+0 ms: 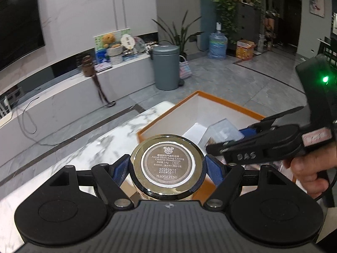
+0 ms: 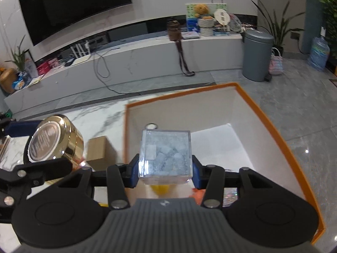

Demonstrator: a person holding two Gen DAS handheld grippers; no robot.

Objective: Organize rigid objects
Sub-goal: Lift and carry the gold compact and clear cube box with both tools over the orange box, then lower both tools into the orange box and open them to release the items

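Observation:
My left gripper (image 1: 167, 166) is shut on a round gold cushion-foundation compact (image 1: 167, 165), its labelled underside facing the camera, just short of the near left corner of the orange-rimmed white box (image 1: 168, 113). In the right wrist view the same compact (image 2: 54, 140) hangs left of the box (image 2: 271, 130), above the marble table. My right gripper (image 2: 165, 164) is shut on a clear plastic cube (image 2: 165, 155) with pale stones inside, held over the box's interior. From the left wrist view the right gripper (image 1: 212, 147) and the hand holding it reach over the box from the right.
A small brown cardboard box (image 2: 98, 150) sits on the marble table (image 1: 88, 147) beside the orange box. Yellow and orange items (image 2: 161, 189) and a small round object (image 2: 151, 125) lie inside it. Beyond the table's edge are grey floor, a grey bin (image 1: 166, 66) and a low TV bench (image 2: 130, 57).

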